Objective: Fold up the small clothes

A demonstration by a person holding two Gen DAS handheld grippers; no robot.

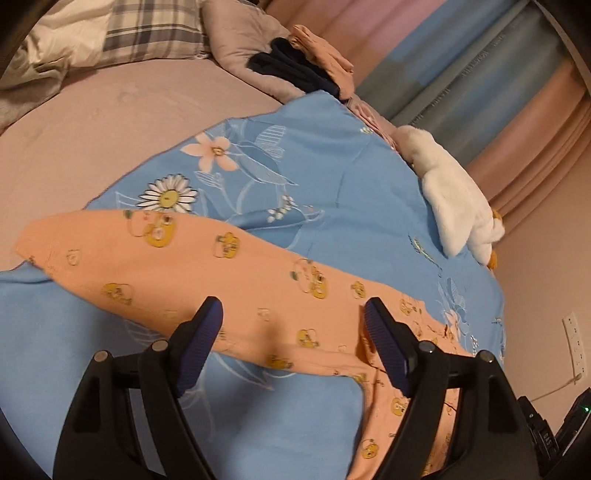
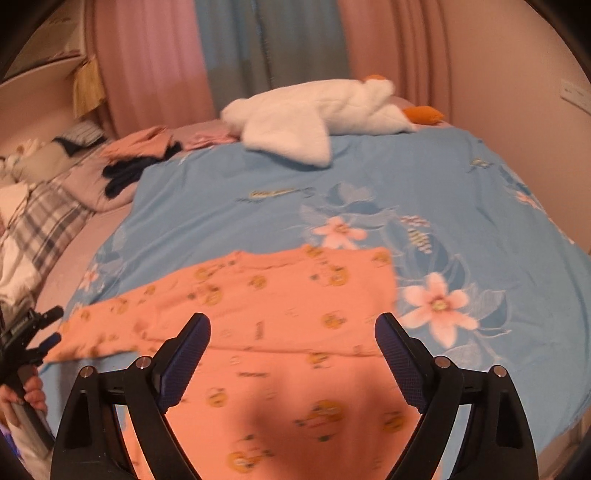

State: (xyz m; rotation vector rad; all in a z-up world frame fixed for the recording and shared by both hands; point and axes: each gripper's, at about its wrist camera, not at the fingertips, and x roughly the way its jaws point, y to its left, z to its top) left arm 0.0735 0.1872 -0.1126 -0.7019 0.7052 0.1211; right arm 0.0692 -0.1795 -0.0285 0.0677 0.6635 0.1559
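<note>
Small orange pants [image 1: 192,273] with a yellow cartoon print lie spread on a blue flowered sheet [image 1: 314,173]. In the left wrist view my left gripper [image 1: 291,314] is open, hovering just above the pants near where the legs meet. In the right wrist view the same pants [image 2: 280,295] lie flat below my right gripper [image 2: 291,328], which is open and empty above the cloth. The left gripper [image 2: 40,332] also shows at the far left edge of the right wrist view, by one pant leg's end.
A white plush duck [image 2: 314,114] lies at the sheet's far edge. Folded dark and orange clothes [image 2: 136,158] sit on a pink quilt [image 1: 236,55] next to plaid pillows [image 1: 147,29]. Curtains [image 2: 236,55] and a wall stand behind the bed.
</note>
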